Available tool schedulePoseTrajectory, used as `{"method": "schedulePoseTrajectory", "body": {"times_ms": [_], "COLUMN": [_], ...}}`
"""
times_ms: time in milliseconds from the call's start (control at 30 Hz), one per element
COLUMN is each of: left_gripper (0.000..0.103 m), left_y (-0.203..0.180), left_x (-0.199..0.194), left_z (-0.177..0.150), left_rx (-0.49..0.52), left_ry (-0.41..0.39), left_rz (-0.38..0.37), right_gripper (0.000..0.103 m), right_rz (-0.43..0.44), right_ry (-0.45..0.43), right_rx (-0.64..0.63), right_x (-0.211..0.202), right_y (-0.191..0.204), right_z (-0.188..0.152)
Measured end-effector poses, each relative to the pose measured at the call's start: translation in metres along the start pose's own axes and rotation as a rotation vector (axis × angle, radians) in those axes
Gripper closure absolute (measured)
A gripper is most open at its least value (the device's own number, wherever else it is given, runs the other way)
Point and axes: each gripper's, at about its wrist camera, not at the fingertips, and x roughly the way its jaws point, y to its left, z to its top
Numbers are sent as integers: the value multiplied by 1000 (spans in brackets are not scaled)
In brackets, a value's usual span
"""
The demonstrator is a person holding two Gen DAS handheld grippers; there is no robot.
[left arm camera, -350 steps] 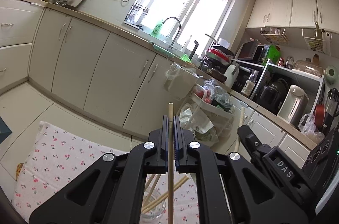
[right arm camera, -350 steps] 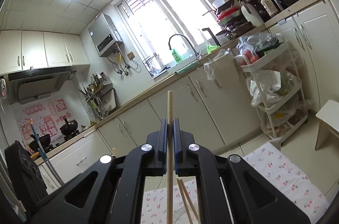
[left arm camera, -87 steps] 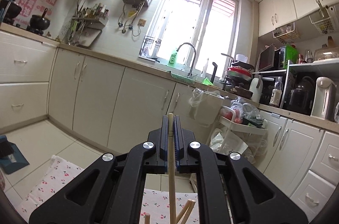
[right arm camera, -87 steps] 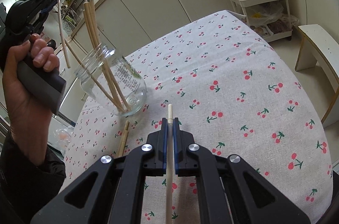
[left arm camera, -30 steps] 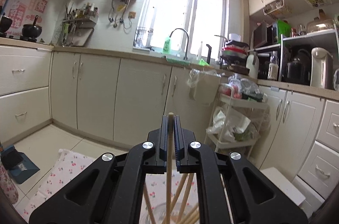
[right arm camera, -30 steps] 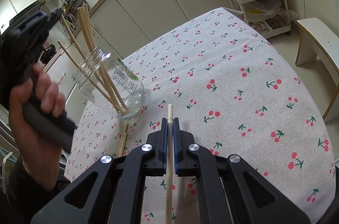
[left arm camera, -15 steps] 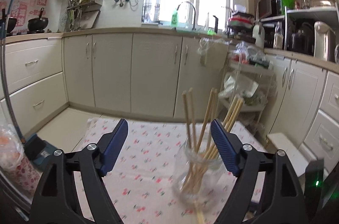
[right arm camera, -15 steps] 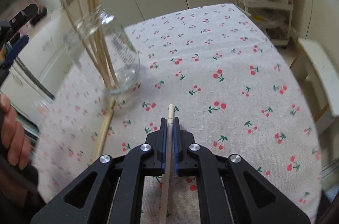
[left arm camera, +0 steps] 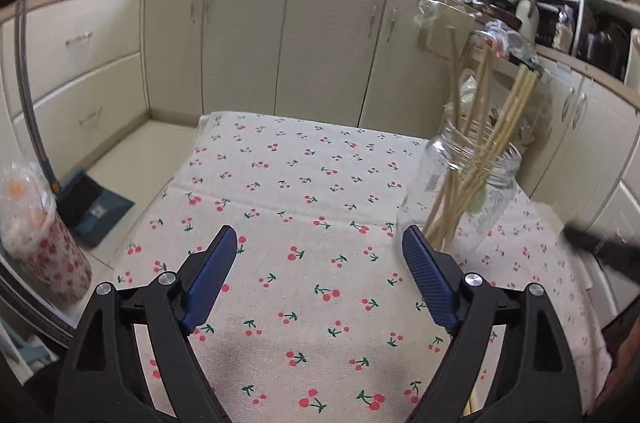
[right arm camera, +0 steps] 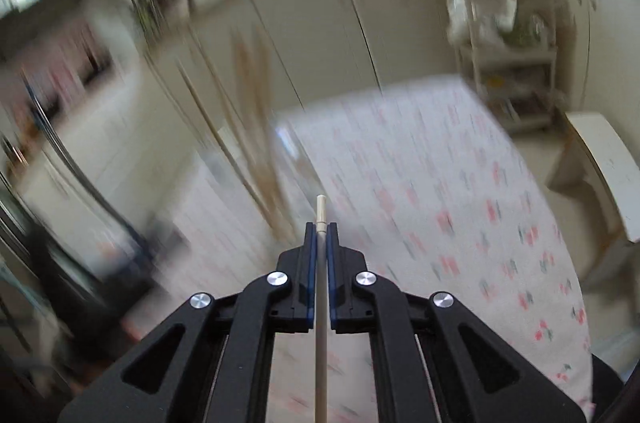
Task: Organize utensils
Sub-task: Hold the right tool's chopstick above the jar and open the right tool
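- Left wrist view: the left gripper (left arm camera: 316, 247) stood spread wide over the cherry-print cloth (left arm camera: 320, 191), its jaws just having opened, with nothing between the blue pads (left arm camera: 208, 273).
- Ahead and to the right of its right finger stood the glass jar (left arm camera: 472, 195), close to that fingertip, holding a fan of chopsticks (left arm camera: 480, 143) that leaned out past the rim.
- One loose chopstick end (left arm camera: 474, 401) lay on the cloth below the right finger, at the frame's bottom edge.
- Risk here: the open right finger was near the jar, so a sideways swing could knock the jar or jostle the leaning sticks out.
- The jar's label was blurred; no writing could be read. Red wall posters far ahead to the left were also illegible.
- Right wrist view: the right gripper (right arm camera: 320, 229) was pressed together on a single chopstick (right arm camera: 321, 215), which ran straight out between its fingers.
- The picture was heavily blurred; the jar (right arm camera: 260, 159) and its sticks smeared ahead and to the left of the tips.
- Risk here: the crowded sticks could block the held one at the jar's mouth, tipping the jar or twisting the stick in the pinch.
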Motion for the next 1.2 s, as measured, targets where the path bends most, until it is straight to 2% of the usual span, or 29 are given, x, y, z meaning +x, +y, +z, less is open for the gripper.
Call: {"method": "schedulePoseTrajectory", "body": {"times_ms": [133, 267, 433, 500, 700, 1033, 1200], "left_gripper": [22, 22, 21, 21, 21, 21, 21], "left_y": [10, 10, 6, 5, 6, 12, 10], "left_x": [5, 7, 8, 8, 11, 14, 14], "left_z": [3, 3, 4, 3, 3, 2, 2], "left_rx": [-56, -67, -66, -66, -82, -111, -102], "left_ry": [9, 5, 5, 7, 24, 43, 46], "left_rz": [7, 7, -6, -15, -38, -38, -31], "right_gripper": [97, 97, 97, 97, 97, 97, 97], "right_rz": [68, 75, -8, -42, -96, -101, -95], "right_ry": [-245, -456, -564, -566, -499, -451, -425], "right_rx": [14, -38, -76, -82, -92, -162, -177], "right_x": [-22, -12, 26, 43, 72, 80, 78], "right_y": [34, 72, 89, 91, 86, 84, 80], "right_z": [44, 81, 102, 104, 95, 66, 63]}}
